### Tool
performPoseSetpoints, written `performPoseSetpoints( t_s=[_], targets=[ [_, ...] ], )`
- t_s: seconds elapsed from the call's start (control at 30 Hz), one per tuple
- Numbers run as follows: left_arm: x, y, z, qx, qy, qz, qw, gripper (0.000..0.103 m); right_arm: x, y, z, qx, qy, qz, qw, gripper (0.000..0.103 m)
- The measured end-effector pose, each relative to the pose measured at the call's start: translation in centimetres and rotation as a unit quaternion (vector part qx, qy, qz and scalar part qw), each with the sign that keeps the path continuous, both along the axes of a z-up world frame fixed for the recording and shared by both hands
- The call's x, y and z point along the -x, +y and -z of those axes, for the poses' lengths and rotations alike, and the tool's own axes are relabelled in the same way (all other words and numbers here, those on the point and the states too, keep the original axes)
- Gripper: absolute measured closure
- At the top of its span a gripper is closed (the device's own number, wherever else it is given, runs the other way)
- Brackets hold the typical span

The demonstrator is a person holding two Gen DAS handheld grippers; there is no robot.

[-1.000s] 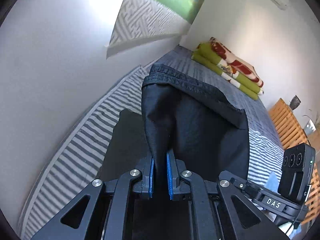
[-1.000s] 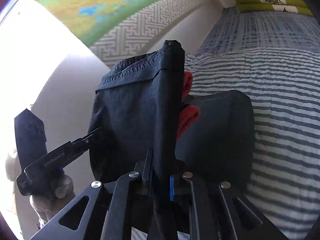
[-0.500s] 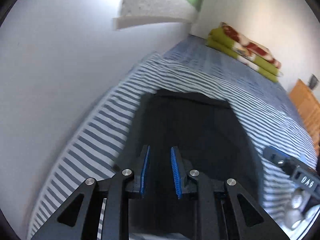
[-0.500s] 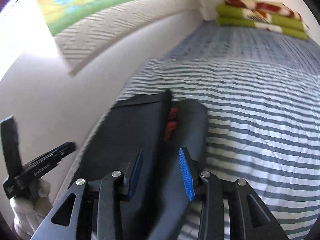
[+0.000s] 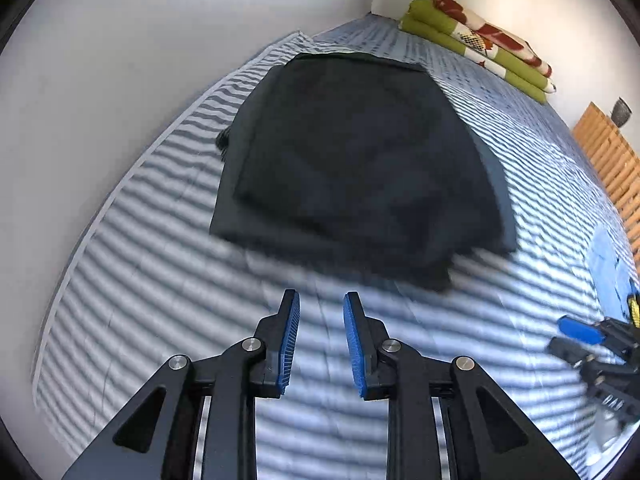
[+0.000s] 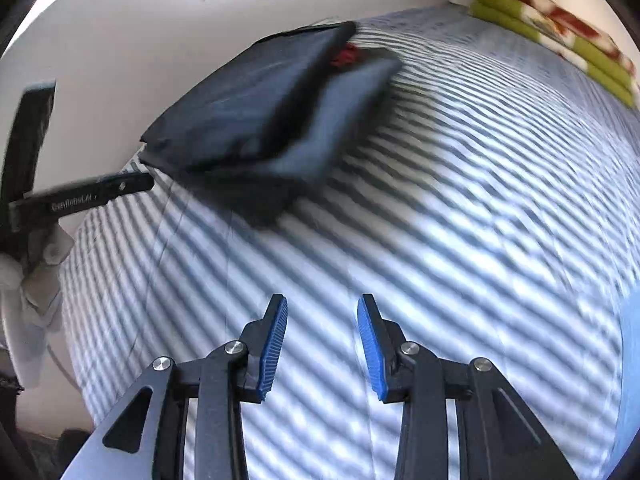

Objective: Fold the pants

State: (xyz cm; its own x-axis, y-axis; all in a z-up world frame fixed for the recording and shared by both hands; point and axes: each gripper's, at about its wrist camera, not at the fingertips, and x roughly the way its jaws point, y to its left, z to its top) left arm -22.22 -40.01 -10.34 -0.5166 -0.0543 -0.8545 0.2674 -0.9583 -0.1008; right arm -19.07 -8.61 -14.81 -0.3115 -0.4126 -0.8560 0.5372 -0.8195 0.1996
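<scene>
Dark navy pants [image 5: 352, 168] lie folded into a flat rectangle on the striped bed, close to the white wall. In the right wrist view the same pants [image 6: 256, 112] show stacked layers with a bit of red fabric [image 6: 346, 56] at the far end. My left gripper [image 5: 321, 312] hovers open over bare bedding, short of the pants' near edge. My right gripper [image 6: 322, 316] is open too, empty, further back and to the right of the pants. The left gripper's body [image 6: 80, 200] shows at the left edge of the right wrist view.
The blue-and-white striped bed cover [image 6: 460, 200] spreads wide to the right. A folded green, red and white blanket [image 5: 480, 44] lies at the bed's far end by the wall. A wooden slatted piece [image 5: 612, 164] stands on the right. A white wall [image 5: 120, 60] borders the bed's left side.
A second ago both grippers were shut on the lifted pants. They opened, the pants dropped flat onto the bed, and both grippers drew back away from them.
</scene>
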Motion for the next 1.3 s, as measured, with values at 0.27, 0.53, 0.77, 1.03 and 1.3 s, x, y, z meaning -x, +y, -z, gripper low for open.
performPoseSetpoints(
  t_s=[0.27,0.53,0.77,1.03,1.3],
  targets=[
    [-9.2,11.6,-7.0,0.023,0.062,0.016,0.9977,0.066,-9.4,7.1,-7.0,0.023,0.074,0.036,0.996,0.069],
    [-17.8,25.1,-12.5,0.04,0.113,0.066,0.9905,0.05,-18.5,15.0,-13.0,0.051,0.169,0.078,0.981,0.044],
    [-25.1,33.4,-16.0,0.052,0.158,0.099,0.9811,0.036,-24.2,21.7,-13.6,0.068,0.153,0.121,0.979,0.039],
    [-32.1,37.2,-17.4,0.048,0.174,0.103,0.9782,0.025,-30.1,24.9,-13.6,0.065,0.155,0.152,0.974,0.039],
    [-35.4,36.9,-18.1,0.057,0.19,0.092,0.9758,0.013,-33.9,25.4,-14.3,0.074,0.184,0.164,0.966,0.039]
  ],
)
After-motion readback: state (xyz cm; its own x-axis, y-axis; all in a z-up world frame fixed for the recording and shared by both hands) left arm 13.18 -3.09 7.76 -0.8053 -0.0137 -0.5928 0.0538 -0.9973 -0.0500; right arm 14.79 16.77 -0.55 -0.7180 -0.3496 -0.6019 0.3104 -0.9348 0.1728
